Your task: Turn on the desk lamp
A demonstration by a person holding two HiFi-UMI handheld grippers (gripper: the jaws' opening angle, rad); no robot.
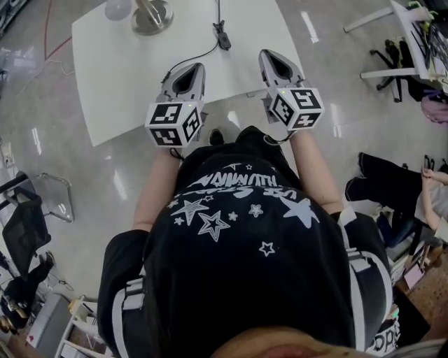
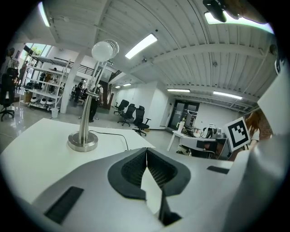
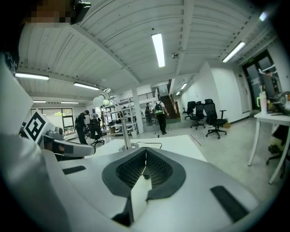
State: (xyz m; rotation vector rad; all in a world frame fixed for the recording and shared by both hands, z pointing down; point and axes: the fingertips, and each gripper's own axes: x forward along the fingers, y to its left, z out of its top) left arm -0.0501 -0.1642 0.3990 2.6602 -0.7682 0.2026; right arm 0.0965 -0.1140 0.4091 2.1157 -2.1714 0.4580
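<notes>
The desk lamp (image 1: 151, 15) is stood on the far left part of the white table (image 1: 115, 84); its round metal base is set flat on the top, and in the left gripper view its upright pole (image 2: 85, 122) is carried up to a pale round head (image 2: 105, 50). A black cord (image 1: 199, 54) is laid across the table; a small black inline block (image 1: 222, 35) is seen on it near the middle of the far side, well apart from the base.

The left gripper (image 1: 190, 72) is held over the near edge of the table, pointed toward the far side; its jaws are pressed together at the tips, and nothing is gripped between them (image 2: 146, 156). The right gripper (image 1: 271, 59) is held beside it, apart from it and nearer the inline block, without touching block or cord; its jaws are likewise closed tip to tip and nothing is held (image 3: 145, 156).

A black shirt (image 1: 238, 231) printed with white stars is worn by the person; a glossy grey floor (image 1: 42, 119) is seen round the table; office chairs (image 3: 208, 115) and shelving (image 2: 43, 84) are stood further off.
</notes>
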